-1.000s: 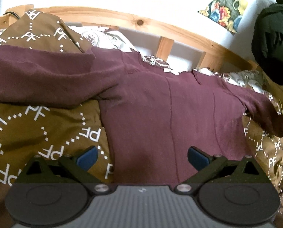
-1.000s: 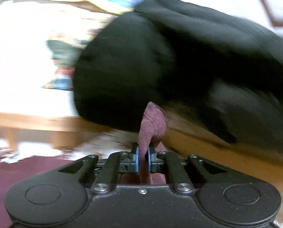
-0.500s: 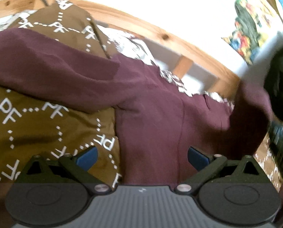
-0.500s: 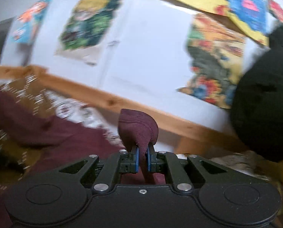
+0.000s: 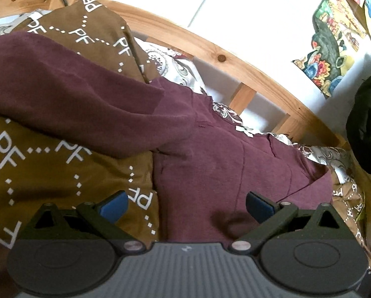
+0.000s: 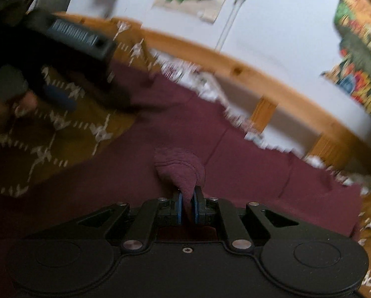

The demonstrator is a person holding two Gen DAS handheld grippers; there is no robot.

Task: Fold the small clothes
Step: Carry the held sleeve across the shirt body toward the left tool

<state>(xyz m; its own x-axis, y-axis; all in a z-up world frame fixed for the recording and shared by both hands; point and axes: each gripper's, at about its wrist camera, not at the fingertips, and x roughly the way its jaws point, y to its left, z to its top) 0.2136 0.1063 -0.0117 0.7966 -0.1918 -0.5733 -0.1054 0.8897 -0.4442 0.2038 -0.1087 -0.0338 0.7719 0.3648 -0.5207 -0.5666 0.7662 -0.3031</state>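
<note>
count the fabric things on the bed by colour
maroon: 1, the sweater
brown with white letters: 1, the cover
white patterned: 1, the sheet
total: 3

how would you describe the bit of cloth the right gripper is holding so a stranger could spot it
Start at the wooden bed rail; before it a maroon sweatshirt lies on the brown patterned bedding. A rounded, stitched cuff stands up between the right gripper pads, whose jaws are opening. It alone is lifted off the flat cloth.
</note>
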